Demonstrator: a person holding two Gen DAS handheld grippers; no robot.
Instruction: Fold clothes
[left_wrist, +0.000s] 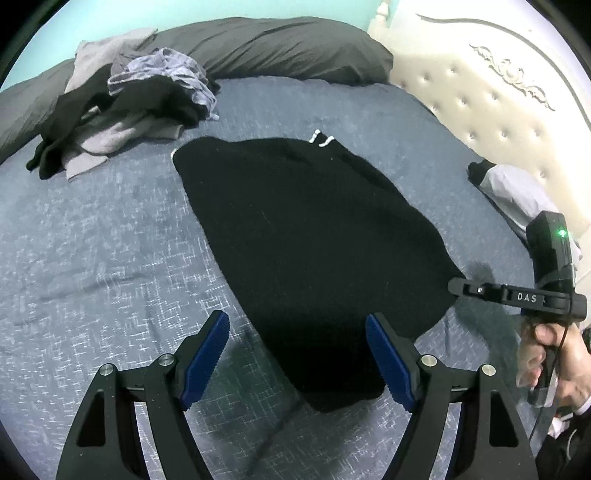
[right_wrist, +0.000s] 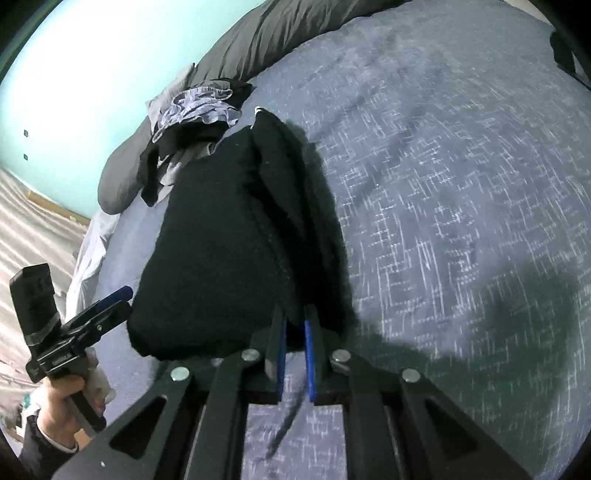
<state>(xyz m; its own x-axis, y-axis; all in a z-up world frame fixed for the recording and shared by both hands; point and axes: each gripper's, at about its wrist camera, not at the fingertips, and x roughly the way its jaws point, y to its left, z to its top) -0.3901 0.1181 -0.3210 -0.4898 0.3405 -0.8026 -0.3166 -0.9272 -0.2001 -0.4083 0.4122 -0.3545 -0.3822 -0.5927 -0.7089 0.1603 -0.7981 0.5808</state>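
Leftmost, a heap of unfolded clothes (left_wrist: 122, 110) is seen piled near the dark pillows (left_wrist: 280, 48). Centrally, the black garment (left_wrist: 306, 243) is laid flat on the blue-grey bedspread (left_wrist: 92, 240). The left gripper (left_wrist: 297, 363) is held with its jaws spread above the garment's near corner. At right, the garment's edge is pinched between the closed fingers of the right gripper (right_wrist: 294, 354).

Left gripper (left_wrist: 297, 354) agape, right gripper (right_wrist: 294, 325) clamped
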